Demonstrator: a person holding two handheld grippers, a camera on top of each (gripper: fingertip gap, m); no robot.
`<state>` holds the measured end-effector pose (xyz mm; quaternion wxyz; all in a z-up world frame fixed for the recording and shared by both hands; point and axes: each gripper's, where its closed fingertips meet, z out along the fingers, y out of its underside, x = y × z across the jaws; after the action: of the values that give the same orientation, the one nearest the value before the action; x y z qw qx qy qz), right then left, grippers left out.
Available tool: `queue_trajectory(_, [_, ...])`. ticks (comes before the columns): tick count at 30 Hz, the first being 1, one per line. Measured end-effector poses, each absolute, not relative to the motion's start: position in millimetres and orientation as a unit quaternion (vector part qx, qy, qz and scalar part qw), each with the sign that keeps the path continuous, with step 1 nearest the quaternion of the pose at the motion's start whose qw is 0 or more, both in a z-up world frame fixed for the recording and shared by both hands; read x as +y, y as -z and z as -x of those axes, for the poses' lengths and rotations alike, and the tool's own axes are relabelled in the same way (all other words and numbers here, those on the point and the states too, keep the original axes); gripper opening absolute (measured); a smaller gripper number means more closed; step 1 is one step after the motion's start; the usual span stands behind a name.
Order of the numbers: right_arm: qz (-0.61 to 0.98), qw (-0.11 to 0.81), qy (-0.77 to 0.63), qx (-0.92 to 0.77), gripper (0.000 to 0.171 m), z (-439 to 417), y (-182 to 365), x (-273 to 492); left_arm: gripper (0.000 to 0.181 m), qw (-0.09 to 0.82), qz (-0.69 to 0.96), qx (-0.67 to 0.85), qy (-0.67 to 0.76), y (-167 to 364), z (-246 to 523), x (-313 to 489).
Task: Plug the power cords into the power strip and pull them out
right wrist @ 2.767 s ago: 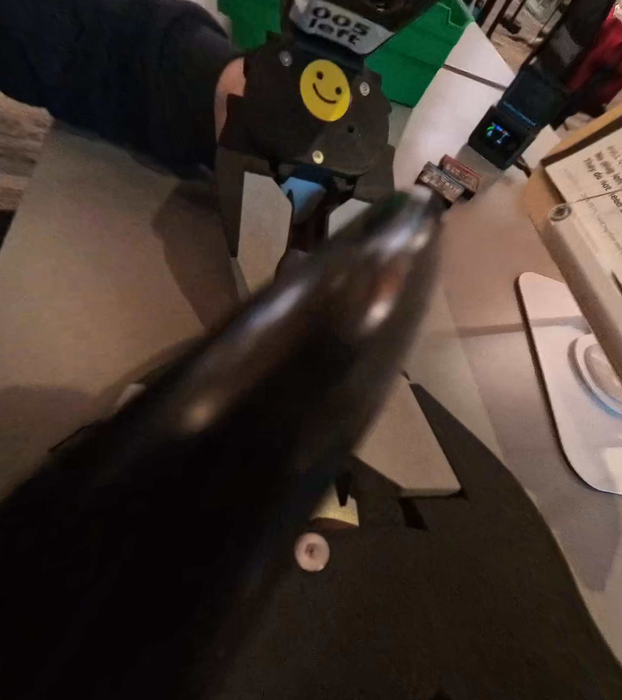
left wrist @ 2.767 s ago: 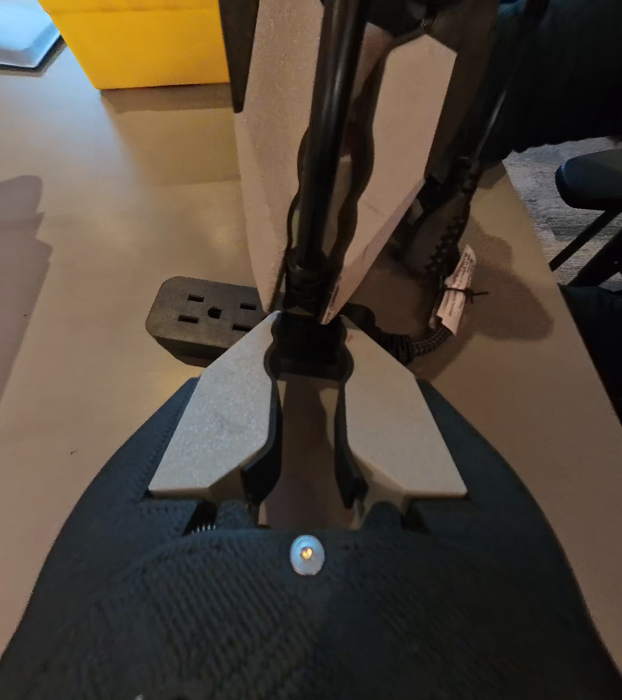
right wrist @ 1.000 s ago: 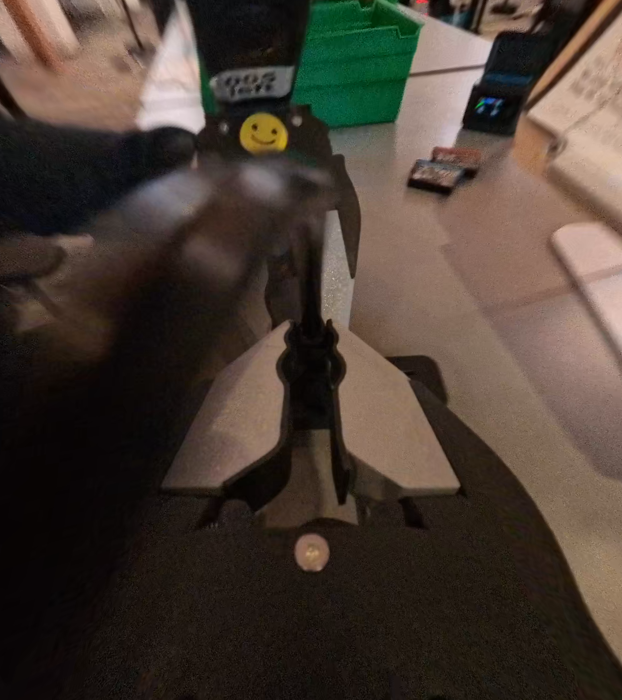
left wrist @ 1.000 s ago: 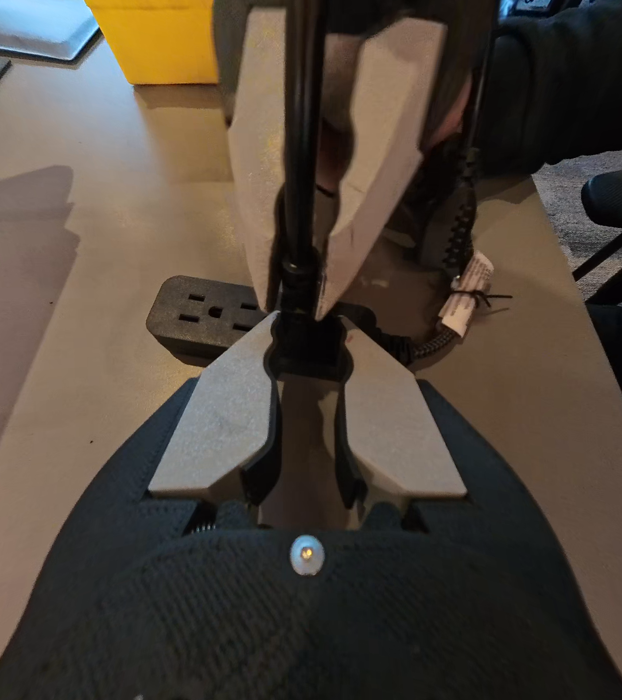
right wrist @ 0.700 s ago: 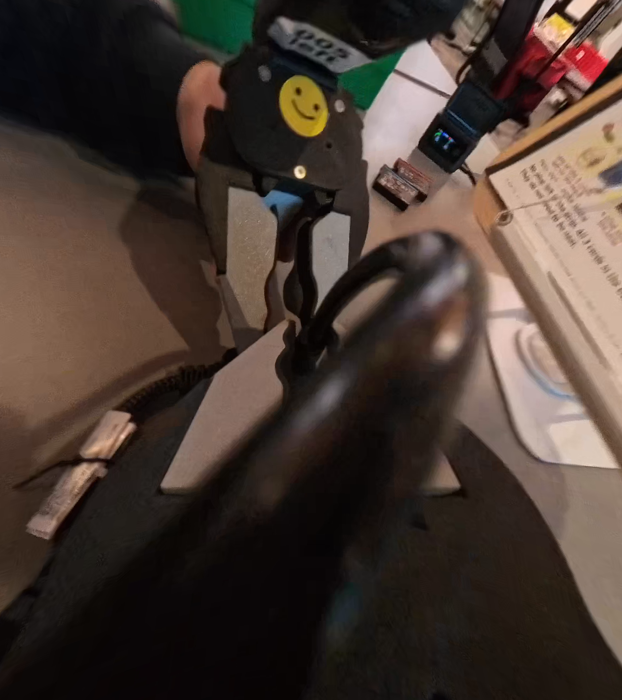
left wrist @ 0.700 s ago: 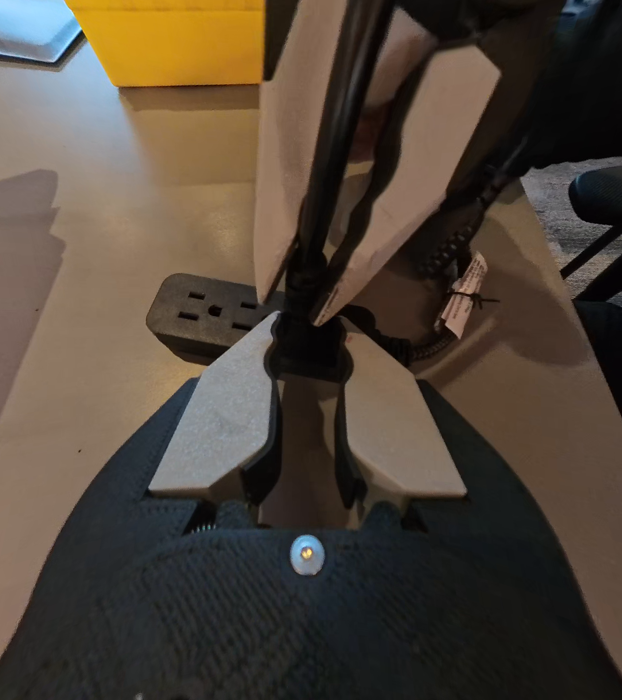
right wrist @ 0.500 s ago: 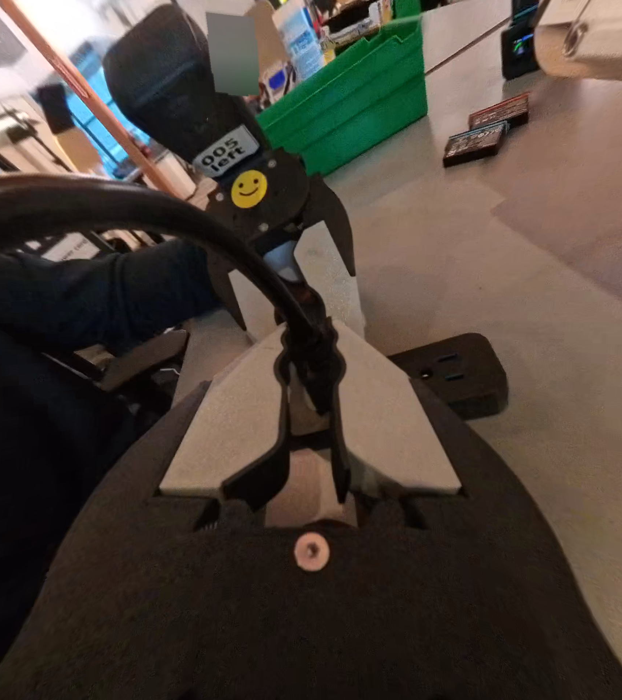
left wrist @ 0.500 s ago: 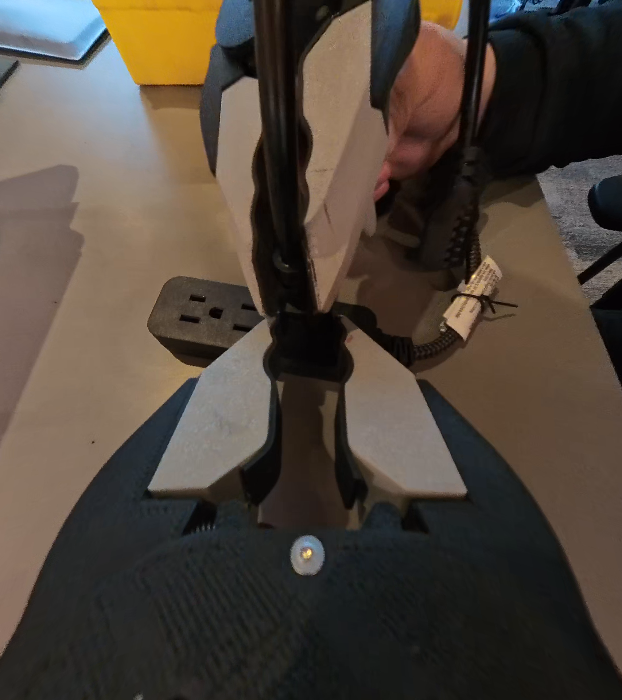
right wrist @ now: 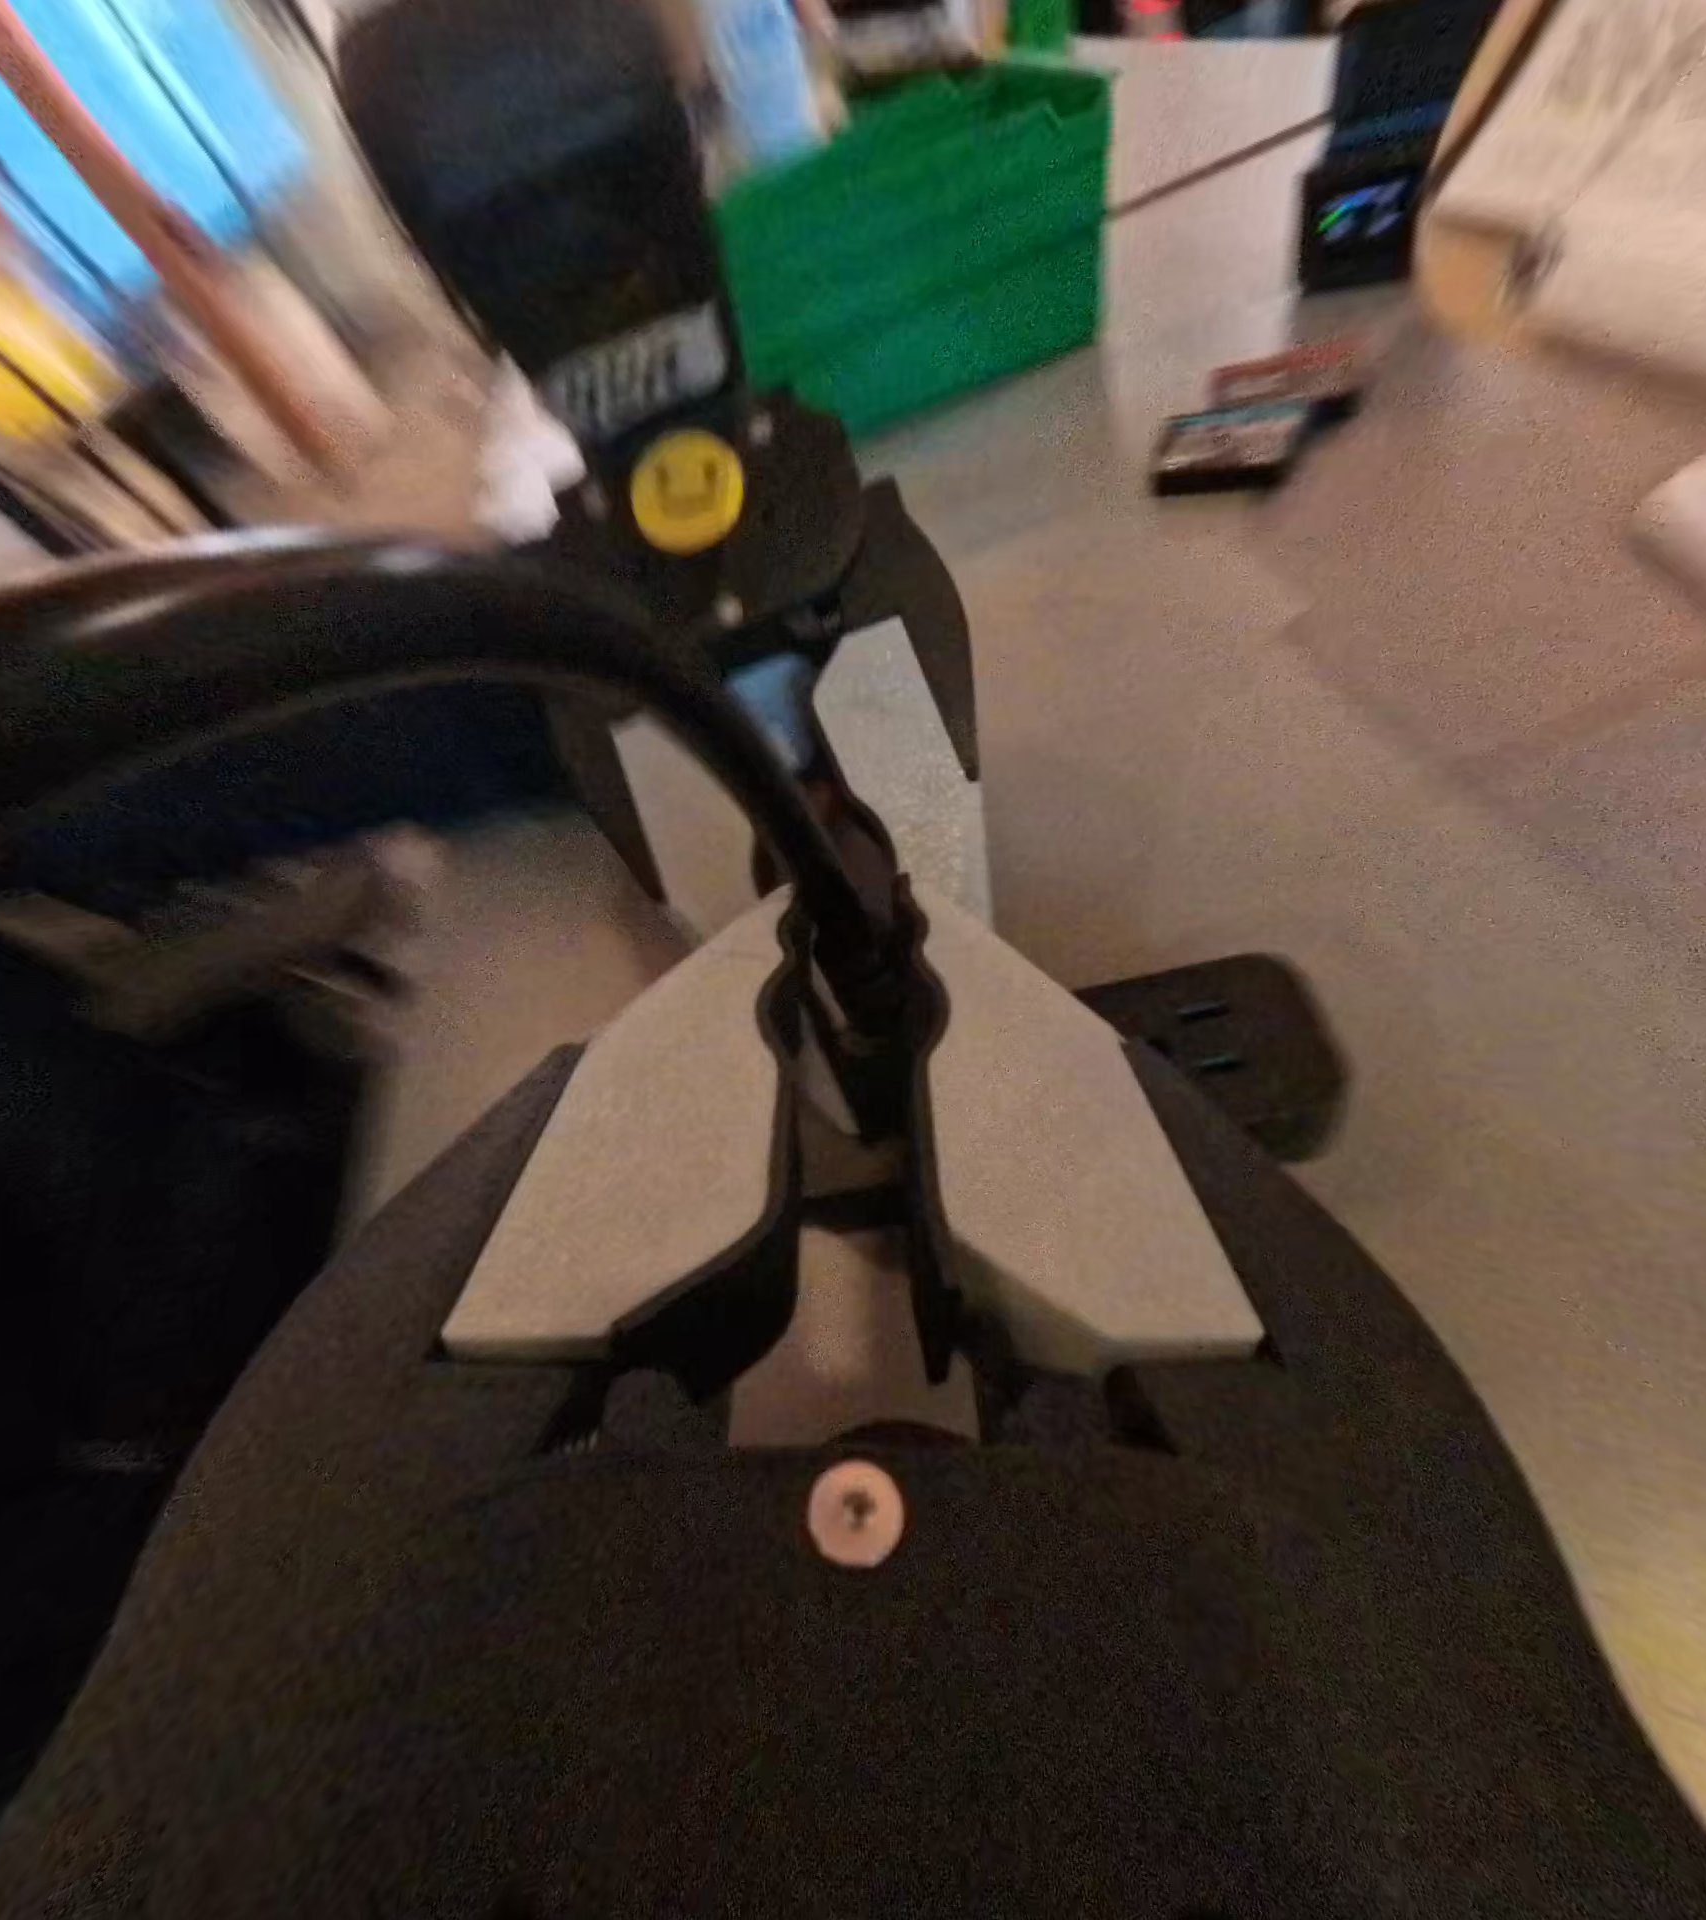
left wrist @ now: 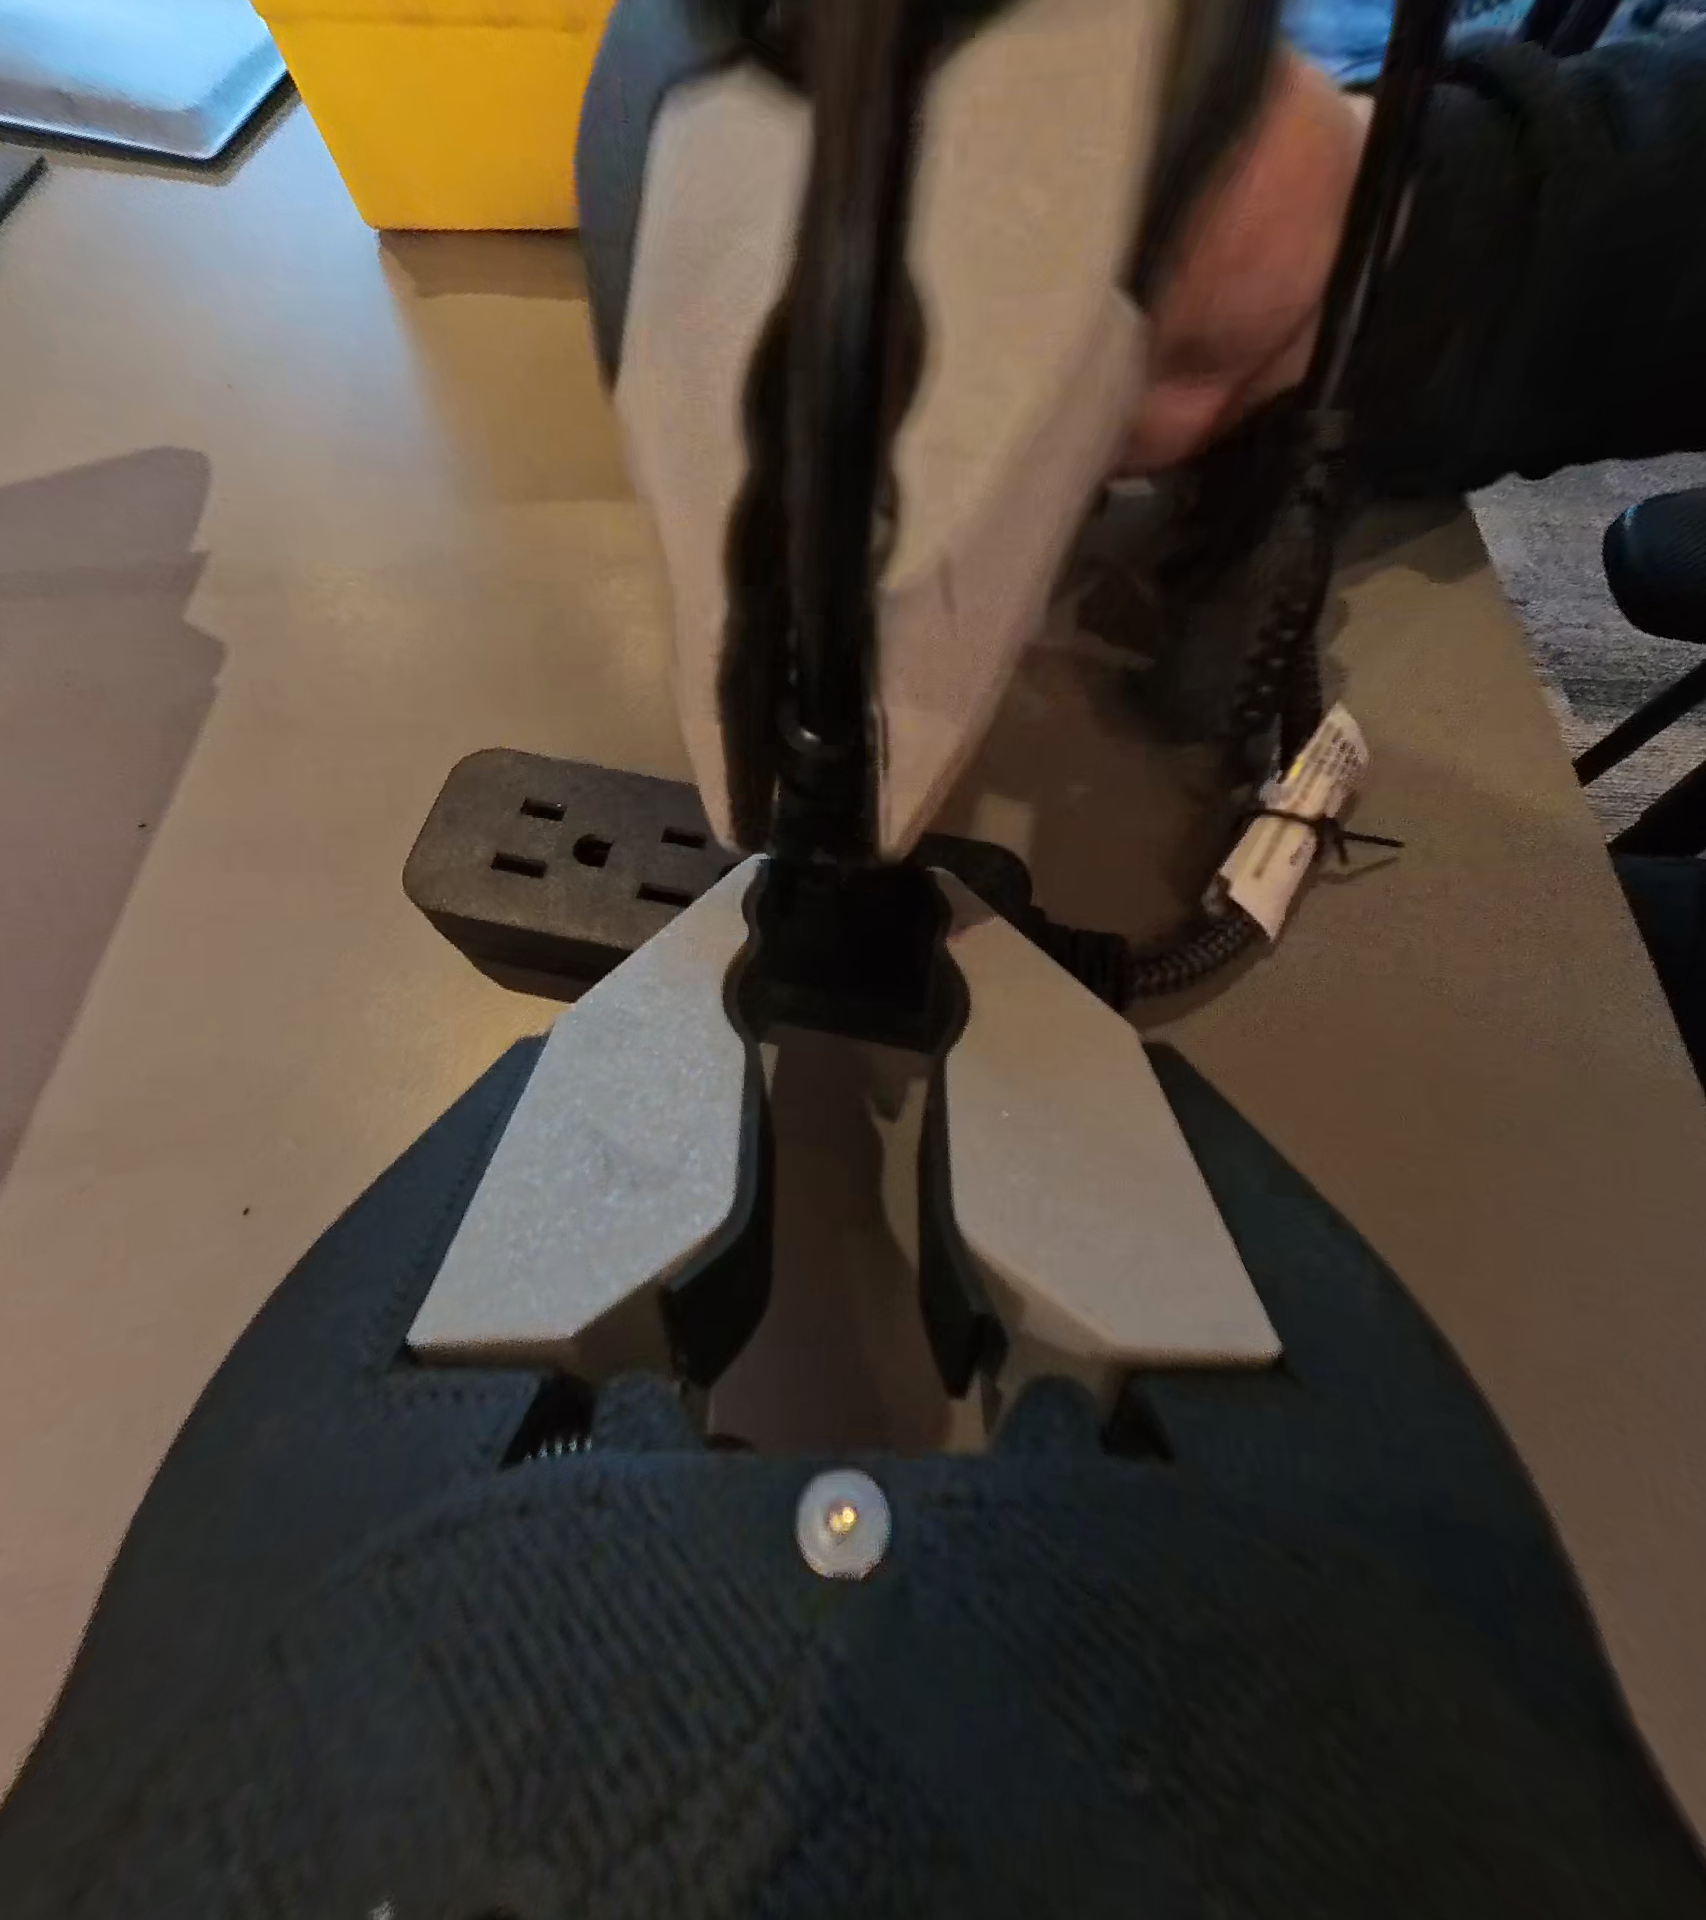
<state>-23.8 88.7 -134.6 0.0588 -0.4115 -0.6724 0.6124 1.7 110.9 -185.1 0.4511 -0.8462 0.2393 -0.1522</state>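
Black and flat, the rectangular plastic power strip lies on the grey-brown surface, its near end clamped between the grey fingertips of the left gripper. From above, the right gripper reaches down, clenched on the thick black power cord; its tips hide the plug and the socket beneath. Motion blur smears the right wrist view, where the cord arches out of the right gripper and runs off at the left edge. Only one corner of the strip shows there.
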Motion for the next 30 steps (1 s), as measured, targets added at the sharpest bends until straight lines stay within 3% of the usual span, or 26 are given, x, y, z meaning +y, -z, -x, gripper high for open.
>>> queue_trajectory(1, [0.424,-0.011,-0.656,-0.624,0.015,23.8,131.1,90.8,0.026,0.451,0.846,0.238,0.152,185.2,-1.8,111.4])
queue_trajectory(2, [0.420,-0.008,-0.663,-0.620,0.015,24.6,131.3,91.7,0.026,0.451,0.847,0.237,0.153,185.2,-1.6,112.0])
queue_trajectory(6, [0.298,0.304,-0.438,-0.791,0.010,27.1,137.8,93.7,0.025,0.449,0.847,0.236,0.159,185.2,-1.7,111.8])
queue_trajectory(8, [0.269,0.353,-0.394,-0.805,0.009,24.9,137.0,92.4,0.025,0.448,0.846,0.240,0.162,185.1,-2.8,111.0])
queue_trajectory(11, [0.277,0.320,-0.438,-0.793,0.008,22.3,136.3,91.6,0.025,0.448,0.845,0.244,0.161,185.3,-5.4,110.9])
queue_trajectory(15, [0.375,0.155,-0.586,-0.701,0.005,24.2,128.8,92.7,0.026,0.450,0.846,0.239,0.157,185.2,-4.7,112.0])
queue_trajectory(30, [0.365,0.221,-0.566,-0.706,0.003,29.0,125.5,95.0,0.026,0.451,0.847,0.239,0.148,185.8,-0.1,113.0])
